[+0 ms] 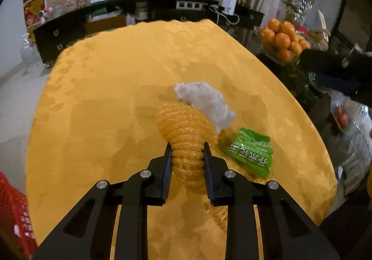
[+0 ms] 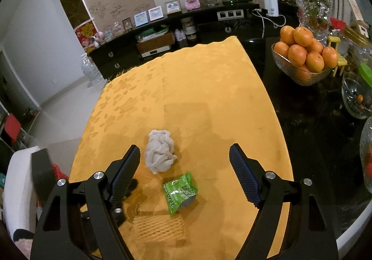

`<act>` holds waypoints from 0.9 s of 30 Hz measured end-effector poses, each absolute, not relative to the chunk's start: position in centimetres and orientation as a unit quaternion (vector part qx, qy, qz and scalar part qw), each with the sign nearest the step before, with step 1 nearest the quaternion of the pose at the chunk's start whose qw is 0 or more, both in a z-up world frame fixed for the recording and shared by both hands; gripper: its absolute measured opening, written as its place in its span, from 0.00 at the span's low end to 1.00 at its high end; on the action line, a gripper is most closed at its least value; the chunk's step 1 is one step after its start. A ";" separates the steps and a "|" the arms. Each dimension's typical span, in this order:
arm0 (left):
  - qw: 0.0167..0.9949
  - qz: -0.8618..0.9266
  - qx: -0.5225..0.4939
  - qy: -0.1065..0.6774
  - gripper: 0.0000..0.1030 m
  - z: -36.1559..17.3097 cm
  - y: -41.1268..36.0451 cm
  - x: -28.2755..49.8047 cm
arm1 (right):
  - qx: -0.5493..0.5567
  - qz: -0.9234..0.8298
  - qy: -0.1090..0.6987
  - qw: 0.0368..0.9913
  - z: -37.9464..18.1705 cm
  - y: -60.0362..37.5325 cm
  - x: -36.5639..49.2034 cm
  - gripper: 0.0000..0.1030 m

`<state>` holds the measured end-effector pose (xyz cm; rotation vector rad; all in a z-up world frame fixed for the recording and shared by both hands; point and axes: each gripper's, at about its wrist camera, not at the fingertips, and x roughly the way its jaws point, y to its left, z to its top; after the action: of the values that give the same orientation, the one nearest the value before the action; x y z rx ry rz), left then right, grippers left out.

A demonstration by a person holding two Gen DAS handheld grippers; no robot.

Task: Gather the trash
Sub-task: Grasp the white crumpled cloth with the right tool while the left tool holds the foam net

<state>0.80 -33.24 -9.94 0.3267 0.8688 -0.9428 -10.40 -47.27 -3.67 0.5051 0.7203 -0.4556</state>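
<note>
Left tool (image 1: 187, 152) clenched on the foam fruit net (image 1: 186, 141), pads pinching its near third from both sides. Translucent orange-yellow sleeve of ribbed mesh, nearly the colour of the cloth under it; long axis running away from the tool and slightly leftward in the left wrist view, far end flared wider than the squeezed waist between the pads. Lying on the yellow cloth (image 1: 116, 108) over the counter; whether lifted clear of the cloth cannot be told. In the right wrist view seen low in the frame (image 2: 160, 227) as a flattish rectangular mesh patch, long axis across the picture.

Touching the net's far right end in the left view: crumpled white tissue (image 1: 207, 101), a loose wad with no clear axis, also visible ahead of the right tool (image 2: 160, 155).

Further right, near but apart from the net: green snack wrapper (image 1: 248, 155), crinkled, printed with white characters, long axis slanting toward the tool's right finger; in the right view (image 2: 181, 192) just this side of the tissue.

Right tool (image 2: 186, 167) released, jaws wide apart, nothing between the pads, hovering over tissue and wrapper.

At far right on the dark counter (image 2: 302, 132): glass bowl of oranges (image 2: 304, 57).
</note>
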 end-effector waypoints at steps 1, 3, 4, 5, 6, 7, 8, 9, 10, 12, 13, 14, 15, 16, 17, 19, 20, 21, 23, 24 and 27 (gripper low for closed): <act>0.794 -0.433 0.149 0.399 0.23 -9.5 -32.7 0.9 | 0.243 -0.218 0.346 0.880 -3.7 -47.3 -10.4 0.74; 0.803 -0.424 0.144 0.394 0.23 -8.8 -31.9 1.1 | 0.243 -0.219 0.346 0.879 -3.7 -47.3 -10.3 0.74; 0.808 -0.417 0.142 0.390 0.23 -8.3 -31.3 1.2 | 0.242 -0.219 0.346 0.879 -3.7 -47.3 -10.1 0.74; 0.813 -0.412 0.139 0.388 0.23 -8.0 -30.8 1.4 | 0.242 -0.219 0.346 0.880 -3.8 -47.2 -10.0 0.74; 0.817 -0.406 0.136 0.386 0.23 -7.6 -30.4 1.6 | 0.240 -0.218 0.347 0.880 -3.8 -47.2 -9.8 0.74; 0.823 -0.398 0.133 0.383 0.23 -7.2 -29.8 1.9 | 0.238 -0.217 0.348 0.880 -3.9 -47.1 -9.5 0.74; 0.827 -0.391 0.130 0.381 0.23 -6.9 -29.3 2.1 | 0.236 -0.214 0.349 0.881 -4.0 -47.0 -9.2 0.74; 0.833 -0.383 0.126 0.378 0.23 -6.5 -28.7 2.4 | 0.232 -0.211 0.351 0.882 -4.1 -46.8 -8.6 0.74; 0.837 -0.378 0.124 0.377 0.23 -6.2 -28.3 2.7 | 0.228 -0.209 0.352 0.883 -4.2 -46.6 -8.2 0.74; 0.846 -0.362 0.121 0.372 0.23 -5.6 -27.1 3.4 | 0.214 -0.206 0.357 0.885 -4.6 -46.1 -7.1 0.74; 0.850 -0.357 0.120 0.370 0.23 -5.4 -26.7 3.6 | 0.207 -0.204 0.360 0.886 -4.8 -45.9 -6.6 0.74; 0.853 -0.351 0.118 0.368 0.23 -5.2 -26.2 3.9 | 0.203 -0.203 0.363 0.886 -5.1 -45.8 -6.1 0.74; 0.856 -0.345 0.115 0.367 0.23 -5.0 -25.7 4.2 | 0.198 -0.201 0.369 0.886 -5.6 -45.6 -5.4 0.74; 0.858 -0.342 0.113 0.366 0.23 -4.8 -25.3 4.3 | 0.196 -0.197 0.376 0.884 -6.1 -45.5 -4.8 0.74; 0.860 -0.338 0.112 0.366 0.23 -4.7 -24.9 4.5 | 0.196 -0.193 0.382 0.882 -6.5 -45.4 -4.3 0.74; 0.864 -0.330 0.109 0.365 0.23 -4.5 -24.1 4.9 | 0.198 -0.186 0.392 0.879 -7.4 -45.3 -3.3 0.74; 0.865 -0.326 0.108 0.366 0.23 -4.5 -23.7 5.0 | 0.196 -0.184 0.398 0.877 -7.8 -45.1 -2.8 0.74; 0.866 -0.323 0.107 0.366 0.23 -4.4 -23.4 5.2 | 0.189 -0.184 0.406 0.875 -8.4 -44.9 -2.1 0.74; 0.868 -0.319 0.105 0.367 0.23 -4.3 -22.9 5.3 | 0.180 -0.183 0.416 0.872 -9.1 -44.5 -1.3 0.73; 0.868 -0.318 0.104 0.367 0.23 -4.3 -22.6 5.4 | 0.176 -0.182 0.423 0.870 -9.6 -44.4 -0.8 0.72; 0.871 -0.312 0.101 0.366 0.23 -4.1 -22.1 5.7 | 0.169 -0.180 0.440 0.864 -10.8 -44.0 0.2 0.66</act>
<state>5.72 -22.13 -4.12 0.2112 0.7662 -0.6519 0.24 -43.98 -10.84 0.3543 0.9215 -0.3783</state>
